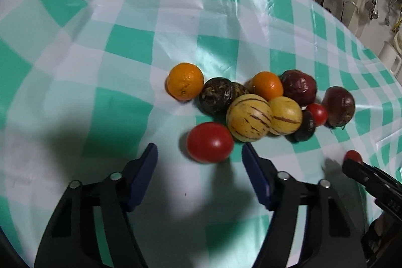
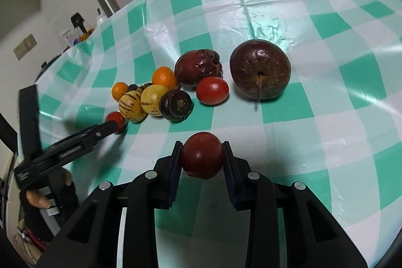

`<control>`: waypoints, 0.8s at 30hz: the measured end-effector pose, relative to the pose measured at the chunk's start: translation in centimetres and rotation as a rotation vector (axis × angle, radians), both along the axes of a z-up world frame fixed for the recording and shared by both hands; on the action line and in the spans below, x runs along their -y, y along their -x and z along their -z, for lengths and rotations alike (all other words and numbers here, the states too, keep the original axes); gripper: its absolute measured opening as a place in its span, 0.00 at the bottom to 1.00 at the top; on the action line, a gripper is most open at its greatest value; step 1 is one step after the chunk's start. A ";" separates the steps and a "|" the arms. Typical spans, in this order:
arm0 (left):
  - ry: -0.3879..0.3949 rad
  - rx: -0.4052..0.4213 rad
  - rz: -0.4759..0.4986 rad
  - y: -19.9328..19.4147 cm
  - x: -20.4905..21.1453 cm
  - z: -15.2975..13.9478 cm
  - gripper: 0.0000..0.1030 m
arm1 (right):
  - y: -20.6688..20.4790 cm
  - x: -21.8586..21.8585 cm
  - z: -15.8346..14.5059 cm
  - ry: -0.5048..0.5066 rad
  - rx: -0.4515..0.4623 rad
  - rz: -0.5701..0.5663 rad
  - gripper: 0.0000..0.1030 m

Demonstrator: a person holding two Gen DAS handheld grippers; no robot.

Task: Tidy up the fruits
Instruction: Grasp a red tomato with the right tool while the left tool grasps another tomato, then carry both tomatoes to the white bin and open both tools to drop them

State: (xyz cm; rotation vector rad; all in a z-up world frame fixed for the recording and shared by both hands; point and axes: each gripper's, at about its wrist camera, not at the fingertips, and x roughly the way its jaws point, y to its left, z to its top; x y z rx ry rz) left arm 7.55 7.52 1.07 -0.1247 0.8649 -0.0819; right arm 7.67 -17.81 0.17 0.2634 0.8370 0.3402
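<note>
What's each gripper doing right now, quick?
Left gripper: open, holding nothing; a round red tomato sits just ahead of it.
Right gripper: closed on another round red tomato.

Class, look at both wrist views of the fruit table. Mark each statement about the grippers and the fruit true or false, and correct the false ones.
1. The right gripper is shut on a red tomato. True.
2. The left gripper clamps a striped yellow fruit. False: its jaws are apart around a loose red tomato, pads not pressing it; the striped yellow fruit lies beyond.
3. The fruit lies on a green and white checked cloth. True.
4. Only one orange fruit is on the table. False: there are two, one at the left of the cluster and another in the middle.
</note>
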 end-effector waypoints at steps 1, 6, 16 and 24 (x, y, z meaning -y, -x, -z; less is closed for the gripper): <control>-0.005 -0.008 0.005 -0.5 0.0 0.1 0.64 | -0.1 0.0 0.1 -0.006 -0.004 0.001 0.31; -0.045 -0.023 0.030 -1.6 0.6 0.4 0.53 | -0.3 -0.5 0.3 -0.012 -0.011 -0.006 0.31; -0.040 0.041 0.039 1.6 0.3 -0.2 0.39 | -0.2 -0.3 0.4 -0.022 -0.014 -0.003 0.31; -0.015 0.121 0.014 5.2 0.5 -2.0 0.39 | -0.2 -0.1 0.4 -0.036 -0.007 -0.001 0.31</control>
